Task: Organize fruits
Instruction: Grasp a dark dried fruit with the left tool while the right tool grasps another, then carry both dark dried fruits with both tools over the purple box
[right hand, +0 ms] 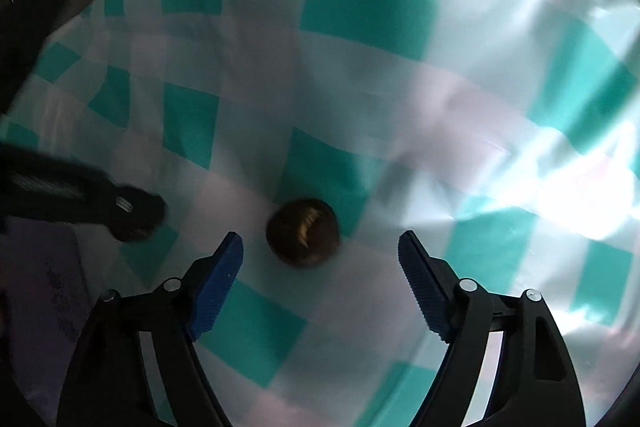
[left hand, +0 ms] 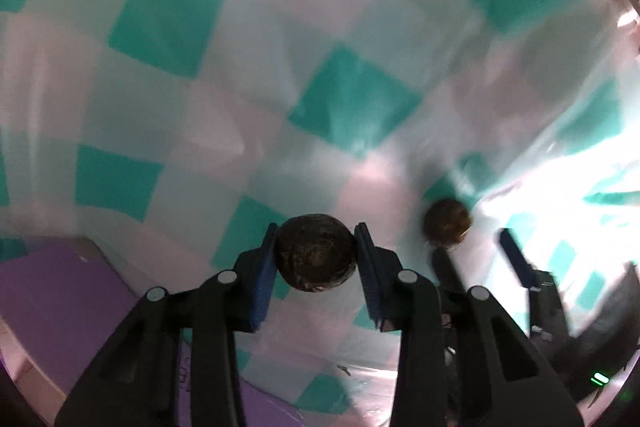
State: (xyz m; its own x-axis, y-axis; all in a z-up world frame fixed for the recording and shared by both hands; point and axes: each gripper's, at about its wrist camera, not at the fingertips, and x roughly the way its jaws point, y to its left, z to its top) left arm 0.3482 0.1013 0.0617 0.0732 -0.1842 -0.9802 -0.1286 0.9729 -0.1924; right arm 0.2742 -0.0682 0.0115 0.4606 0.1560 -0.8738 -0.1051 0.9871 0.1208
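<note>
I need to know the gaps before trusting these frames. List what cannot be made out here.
- Kind of fruit: both brown round fruits, the held one and the loose one, are dark and motion-blurred.
- Contact under the held fruit: left wrist view, the fruit hides the checked cloth beneath.
- Right gripper in the left wrist view: smeared, glare beside it.
- Purple mat: cut off by the edge.

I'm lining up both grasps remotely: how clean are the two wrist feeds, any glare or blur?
Left wrist view: the held brown fruit is sharp; glare whitens the checked cloth at right, where the second fruit smears. Right wrist view: that fruit is softly motion-blurred, with glare at right.
</note>
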